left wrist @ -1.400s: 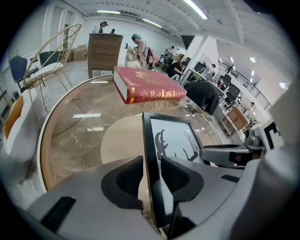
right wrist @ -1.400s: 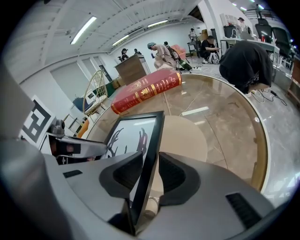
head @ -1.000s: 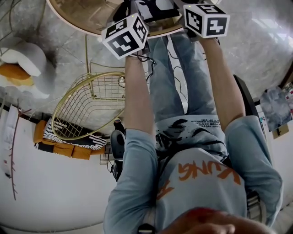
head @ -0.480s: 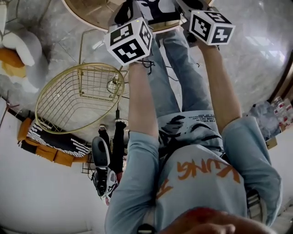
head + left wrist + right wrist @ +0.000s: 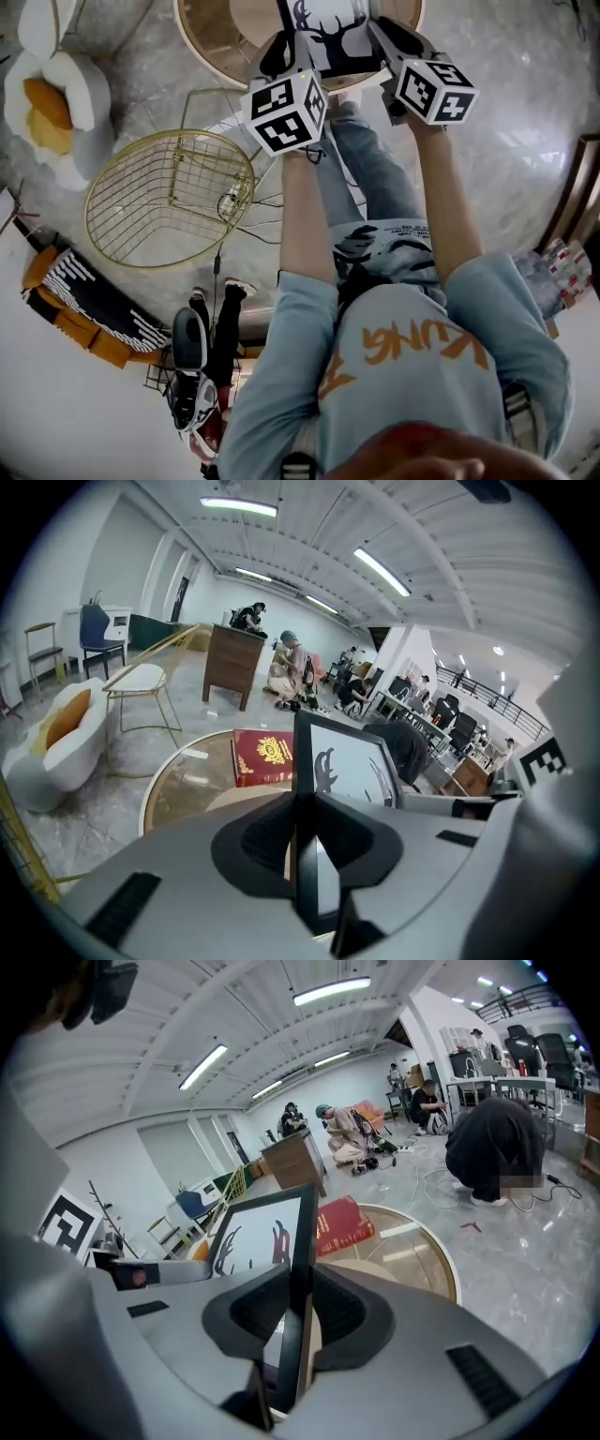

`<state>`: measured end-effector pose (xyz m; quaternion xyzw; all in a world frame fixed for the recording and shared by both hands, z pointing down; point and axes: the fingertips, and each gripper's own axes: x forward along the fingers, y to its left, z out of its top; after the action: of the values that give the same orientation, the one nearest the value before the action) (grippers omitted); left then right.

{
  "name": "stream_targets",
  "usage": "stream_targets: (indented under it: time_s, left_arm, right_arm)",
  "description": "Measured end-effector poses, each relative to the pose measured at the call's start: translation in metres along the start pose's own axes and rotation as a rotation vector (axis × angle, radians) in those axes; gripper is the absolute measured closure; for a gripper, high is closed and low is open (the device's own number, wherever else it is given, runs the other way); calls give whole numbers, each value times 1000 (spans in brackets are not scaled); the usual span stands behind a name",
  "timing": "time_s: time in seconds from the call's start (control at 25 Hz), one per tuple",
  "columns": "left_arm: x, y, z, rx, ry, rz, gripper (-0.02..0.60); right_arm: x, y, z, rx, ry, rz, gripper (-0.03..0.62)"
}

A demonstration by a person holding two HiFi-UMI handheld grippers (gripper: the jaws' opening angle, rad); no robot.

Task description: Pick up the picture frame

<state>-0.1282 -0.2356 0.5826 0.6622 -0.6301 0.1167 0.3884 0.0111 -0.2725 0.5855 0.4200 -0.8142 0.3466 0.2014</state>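
Where the picture frame is: upright between the two claws, over the round table, with one side edge in each claw.
Frame's look: a black border around a white sheet with a black antlered deer.
Left claw: its jaws have just been closing. The left gripper view shows them narrow, with the pads pressed on the frame's black side edge.
Right claw: also narrow. The right gripper view shows its pads clamped on the opposite side edge.
Frame's lower edge: hidden behind the claw bodies in both gripper views.
Table: a glass-like round top with a pale rim. A red book lies flat on it, beyond the frame.
Arms: both are stretched forward from pale blue sleeves, with the marker cubes facing the head camera.
Floor: grey marbled stone.
Beside the table: a gold wire basket on a thin gold stand. Farther left is a white armchair with an orange cushion.
Background: a dark wooden cabinet, several people sitting on the floor near it, and desks with office chairs behind.
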Motion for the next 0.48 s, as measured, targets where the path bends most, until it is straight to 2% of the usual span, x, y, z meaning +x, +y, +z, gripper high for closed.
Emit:
stream_targets:
  time_s: [0.2,0.48]
  left_arm:
    - [-29,-11,34,10,-64,33,503]
    - [-75,-45,102,50,-188,67,503]
  right_arm:
    - [-24,23,36,-40,-61,24,523]
    - [-65,49,104,-83,-166,66,523]
